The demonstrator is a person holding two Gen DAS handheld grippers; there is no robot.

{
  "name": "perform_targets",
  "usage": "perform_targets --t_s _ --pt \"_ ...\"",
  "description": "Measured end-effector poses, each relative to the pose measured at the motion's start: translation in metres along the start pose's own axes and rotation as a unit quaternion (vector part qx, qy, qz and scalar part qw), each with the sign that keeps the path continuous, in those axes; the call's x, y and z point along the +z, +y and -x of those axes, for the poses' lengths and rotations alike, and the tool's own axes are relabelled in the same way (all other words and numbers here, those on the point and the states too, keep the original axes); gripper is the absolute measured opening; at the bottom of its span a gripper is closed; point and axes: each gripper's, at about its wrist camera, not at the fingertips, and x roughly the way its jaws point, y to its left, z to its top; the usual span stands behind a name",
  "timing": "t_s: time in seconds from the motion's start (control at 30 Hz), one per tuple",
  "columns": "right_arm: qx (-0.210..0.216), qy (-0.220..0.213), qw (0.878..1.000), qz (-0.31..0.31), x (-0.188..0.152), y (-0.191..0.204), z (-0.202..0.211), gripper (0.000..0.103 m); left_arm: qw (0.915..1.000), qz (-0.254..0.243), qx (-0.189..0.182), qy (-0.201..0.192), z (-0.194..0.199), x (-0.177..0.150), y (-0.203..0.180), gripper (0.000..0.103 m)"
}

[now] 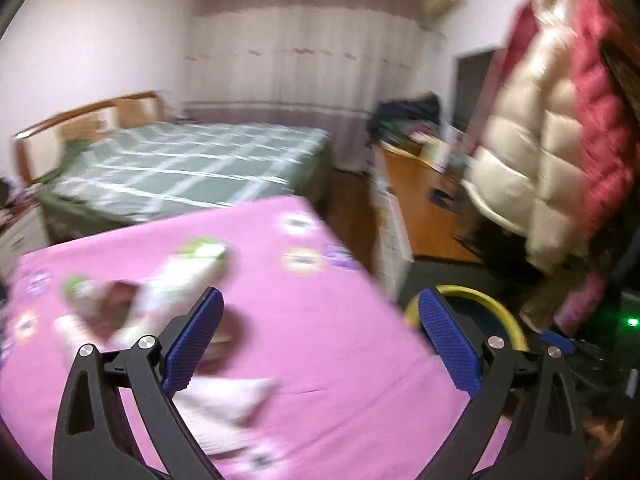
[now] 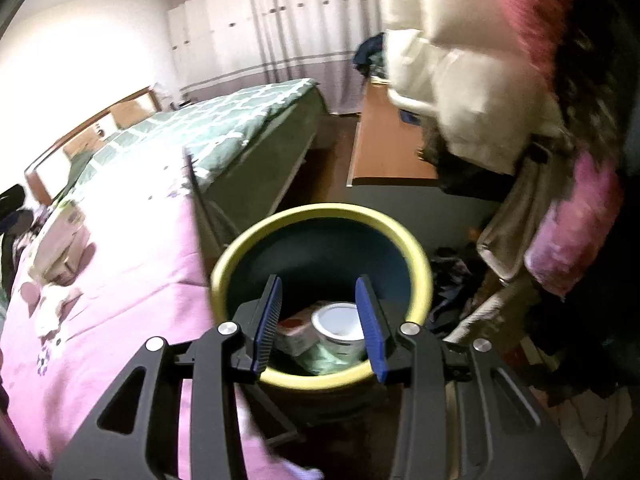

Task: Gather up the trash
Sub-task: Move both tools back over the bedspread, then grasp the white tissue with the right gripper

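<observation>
Right gripper (image 2: 318,312) spread and empty above yellow-rimmed bin (image 2: 416,252) — cup (image 2: 340,326) and wrappers inside, left gripper (image 1: 320,340) wide apart (nothing held) over pink-covered table (image 1: 340,344), blurred trash (image 1: 176,276) scattered there.

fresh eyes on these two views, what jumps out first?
The yellow-rimmed bin dominates the right wrist view, directly below the open right claw, with a white cup and wrappers already inside. Next is the bright pink tablecloth under the open left claw, with blurred crumpled trash lying on its left part. A puffy cream and red jacket hangs at far right.
</observation>
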Motion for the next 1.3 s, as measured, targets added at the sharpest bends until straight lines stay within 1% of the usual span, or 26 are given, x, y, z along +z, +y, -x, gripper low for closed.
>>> perform_targets --t_s 0.13,0.23,0.27,0.33,0.4,0.47,0.5,0.53,0.6,0.77,0.83,0.9,1.0,1.1,1.17,1.23,1.27,1.3 --pt "0.017 0.003 1.000 0.026 0.002 0.032 0.000 0.037 0.9972 0.039 0.061 -0.018 0.031 -0.014 0.065 0.098" --pt "0.031 0.007 0.998 0.045 0.002 0.056 0.001 0.037 0.9903 0.077 0.114 -0.020 0.048 -0.031 0.120 0.098" --pt "0.039 0.009 0.998 0.054 0.001 0.067 0.000 0.037 0.9880 0.087 0.126 -0.020 0.052 -0.036 0.131 0.098" --pt "0.058 0.017 0.996 0.071 0.000 0.089 -0.003 0.037 0.9812 0.110 0.157 -0.022 0.061 -0.049 0.163 0.098" --pt "0.072 0.024 0.992 0.096 -0.003 0.117 -0.007 0.037 0.9718 0.131 0.195 -0.021 0.069 -0.064 0.196 0.098" --pt "0.097 0.032 0.988 0.119 -0.006 0.145 -0.010 0.037 0.9641 0.147 0.220 -0.019 0.074 -0.077 0.218 0.098" --pt "0.105 0.036 0.986 0.126 -0.007 0.154 -0.012 0.037 0.9599 0.153 0.234 -0.019 0.077 -0.083 0.227 0.098" --pt "0.105 0.036 0.986 0.126 -0.007 0.154 -0.012 0.037 0.9542 0.158 0.253 -0.018 0.080 -0.089 0.239 0.098" --pt "0.130 0.045 0.980 0.147 -0.011 0.183 -0.015 0.037 0.9453 0.168 0.279 -0.016 0.083 -0.099 0.258 0.098" --pt "0.172 0.062 0.966 0.185 -0.016 0.239 -0.023 0.037 0.9320 0.192 0.307 -0.008 0.087 -0.119 0.287 0.098" --pt "0.184 0.068 0.961 0.197 -0.016 0.257 -0.027 0.037 0.9289 0.196 0.314 -0.004 0.088 -0.123 0.290 0.098" --pt "0.198 0.079 0.955 0.208 -0.017 0.276 -0.034 0.037 0.9280 0.205 0.311 -0.006 0.089 -0.124 0.294 0.098" --pt "0.209 0.093 0.947 0.226 -0.019 0.300 -0.042 0.037 0.9275 0.206 0.312 -0.004 0.087 -0.123 0.289 0.098" --pt "0.212 0.102 0.942 0.238 -0.021 0.319 -0.051 0.037 0.9271 0.201 0.316 -0.006 0.085 -0.122 0.286 0.098" --pt "0.212 0.104 0.941 0.242 -0.022 0.325 -0.055 0.037 0.9264 0.199 0.320 -0.007 0.085 -0.122 0.284 0.098" --pt "0.212 0.109 0.940 0.244 -0.023 0.330 -0.059 0.044 0.9254 0.200 0.322 -0.007 0.085 -0.121 0.283 0.098" --pt "0.212 0.110 0.940 0.244 -0.024 0.331 -0.061 0.049 0.9252 0.202 0.321 -0.007 0.086 -0.121 0.283 0.098" --pt "0.212 0.112 0.939 0.245 -0.024 0.333 -0.063 0.050 0.9250 0.206 0.319 -0.008 0.087 -0.122 0.284 0.098"
